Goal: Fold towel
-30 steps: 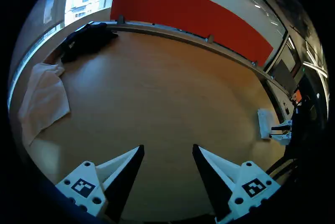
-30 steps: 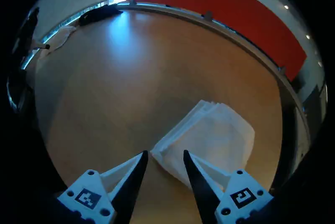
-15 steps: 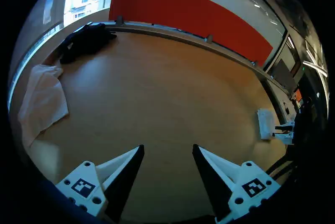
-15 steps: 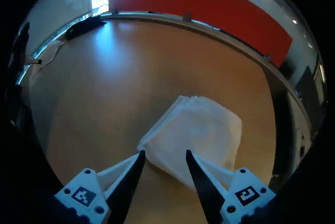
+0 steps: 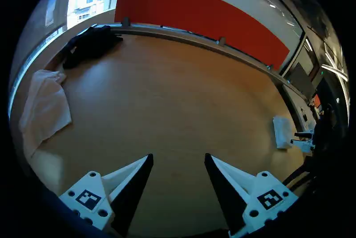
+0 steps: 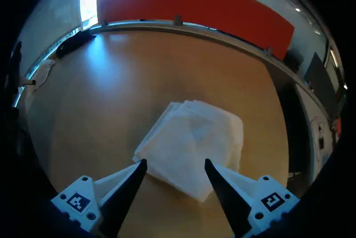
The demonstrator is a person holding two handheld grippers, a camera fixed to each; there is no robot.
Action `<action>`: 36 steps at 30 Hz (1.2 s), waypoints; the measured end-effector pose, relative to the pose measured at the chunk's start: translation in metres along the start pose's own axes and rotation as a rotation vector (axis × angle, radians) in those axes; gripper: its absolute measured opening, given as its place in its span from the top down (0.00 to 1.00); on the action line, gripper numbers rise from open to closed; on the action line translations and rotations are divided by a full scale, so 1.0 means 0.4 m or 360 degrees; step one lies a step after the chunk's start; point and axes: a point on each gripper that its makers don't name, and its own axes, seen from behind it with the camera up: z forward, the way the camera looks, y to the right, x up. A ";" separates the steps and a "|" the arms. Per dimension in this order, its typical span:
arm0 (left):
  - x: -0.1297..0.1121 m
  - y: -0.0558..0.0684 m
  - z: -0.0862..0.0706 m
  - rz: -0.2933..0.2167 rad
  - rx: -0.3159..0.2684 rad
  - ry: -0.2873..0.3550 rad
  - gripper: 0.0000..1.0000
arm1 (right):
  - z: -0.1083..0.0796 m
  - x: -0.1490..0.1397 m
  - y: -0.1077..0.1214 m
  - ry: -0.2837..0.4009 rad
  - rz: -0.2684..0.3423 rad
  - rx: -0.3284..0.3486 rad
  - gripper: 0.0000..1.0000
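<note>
Since a second ago my right gripper [image 6: 175, 161] has swung round so the folded towel [image 6: 191, 144] sits centred ahead of it, and its fingers have spread wider, holding nothing. That towel lies flat on the wooden surface [image 6: 111, 86], near edge between the fingertips. My left gripper [image 5: 178, 155] hovers wide and empty, well apart from a crumpled white cloth [image 5: 44, 106].

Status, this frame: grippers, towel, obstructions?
Left gripper open, empty. Right gripper open at near edge of folded towel, flat on table. Black garment, white cloth far off.
</note>
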 end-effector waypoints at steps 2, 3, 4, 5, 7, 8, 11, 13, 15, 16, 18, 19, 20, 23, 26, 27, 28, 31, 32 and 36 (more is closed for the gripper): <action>0.001 0.001 0.000 0.0002 -0.0001 0.0002 0.15 | 0.000 -0.001 -0.002 -0.0001 -0.0004 0.0001 0.00; 0.001 0.001 0.000 0.0003 -0.0001 0.0002 0.15 | 0.000 -0.002 -0.003 -0.0001 -0.0006 0.0002 0.00; 0.001 0.001 0.000 0.0003 0.0000 0.0003 0.15 | 0.001 -0.002 -0.003 -0.0002 -0.0007 0.0001 0.00; 0.001 0.001 0.000 0.0003 0.0000 0.0003 0.15 | 0.001 -0.002 -0.004 -0.0002 -0.0008 0.0000 0.00; 0.001 0.001 0.000 0.0002 0.0001 0.0004 0.15 | 0.001 -0.003 -0.004 -0.0002 -0.0008 -0.0002 0.00; 0.002 0.001 0.000 0.0002 0.0001 0.0005 0.15 | 0.001 -0.003 -0.005 -0.0002 -0.0007 -0.0002 0.00; 0.002 0.000 -0.001 0.0001 0.0002 0.0007 0.15 | 0.000 -0.003 -0.005 0.0001 -0.0005 -0.0007 0.00; 0.002 -0.001 -0.001 -0.0001 0.0003 0.0008 0.15 | -0.001 -0.001 -0.005 0.0006 -0.0002 -0.0012 0.00; 0.002 -0.002 0.000 -0.0002 0.0004 0.0010 0.15 | -0.001 0.001 -0.006 0.0012 0.0002 -0.0018 0.00; 0.001 -0.002 0.000 -0.0003 0.0005 0.0011 0.15 | -0.002 0.003 -0.007 0.0016 0.0006 -0.0021 0.00; 0.001 -0.003 -0.001 -0.0004 0.0005 0.0012 0.15 | -0.002 0.005 -0.008 0.0023 0.0013 -0.0027 0.00; 0.001 -0.004 -0.001 -0.0004 0.0006 0.0013 0.15 | -0.003 0.007 -0.008 0.0031 0.0018 -0.0034 0.00; 0.001 -0.004 -0.001 -0.0004 0.0006 0.0014 0.15 | -0.003 0.009 -0.007 0.0038 0.0022 -0.0041 0.00; 0.002 -0.006 -0.003 -0.0002 0.0009 0.0019 0.15 | -0.006 0.024 -0.003 0.0082 0.0039 -0.0074 0.00; 0.005 -0.009 -0.005 -0.0002 0.0013 0.0027 0.15 | -0.012 0.048 0.007 0.0157 0.0061 -0.0128 0.00; 0.006 -0.010 -0.005 -0.0002 0.0014 0.0030 0.15 | -0.015 0.058 0.011 0.0186 0.0070 -0.0149 0.00; 0.008 -0.011 -0.006 -0.0002 0.0015 0.0033 0.15 | -0.019 0.070 0.017 0.0222 0.0083 -0.0175 0.00; 0.013 -0.012 -0.006 0.0000 0.0017 0.0042 0.15 | -0.032 0.106 0.033 0.0324 0.0123 -0.0246 0.00; 0.016 -0.012 -0.006 0.0002 0.0018 0.0045 0.15 | -0.036 0.119 0.039 0.0359 0.0138 -0.0268 0.00; 0.025 -0.012 -0.004 0.0012 0.0019 0.0058 0.15 | -0.058 0.169 0.062 0.0502 0.0195 -0.0359 0.00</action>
